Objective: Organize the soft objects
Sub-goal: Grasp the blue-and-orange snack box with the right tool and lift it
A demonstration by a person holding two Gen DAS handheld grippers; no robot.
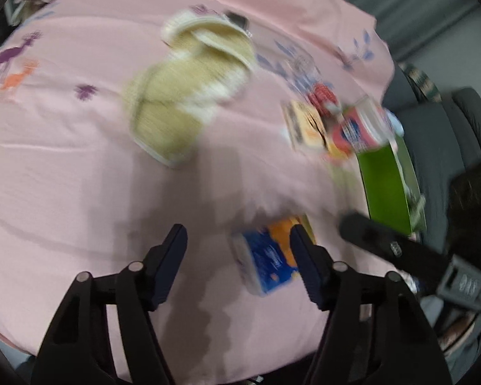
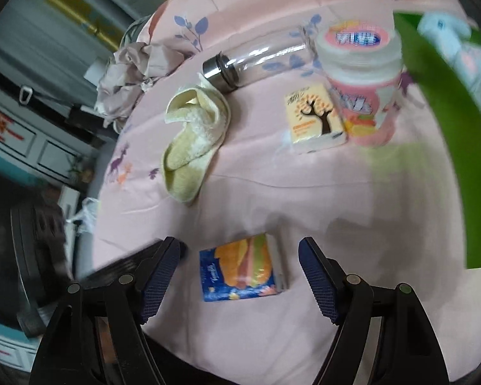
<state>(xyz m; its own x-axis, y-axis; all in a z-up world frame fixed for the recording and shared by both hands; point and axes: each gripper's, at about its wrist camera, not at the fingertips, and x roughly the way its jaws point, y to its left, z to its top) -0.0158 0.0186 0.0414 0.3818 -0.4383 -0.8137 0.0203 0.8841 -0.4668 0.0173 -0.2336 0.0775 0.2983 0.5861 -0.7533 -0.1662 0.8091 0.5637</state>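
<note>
Right gripper (image 2: 239, 277) agape astride blue tissue pack (image 2: 242, 268)

Soft indoor light; left view perhaps motion-blurred, fisheye edges dark.

Home bedroom; pink bedsheet (image 2: 304, 199)

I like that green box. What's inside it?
In the green box, something soft, pale blue and white peeks over the rim. It is blurry, and the box wall hides whatever lies deeper.
</note>
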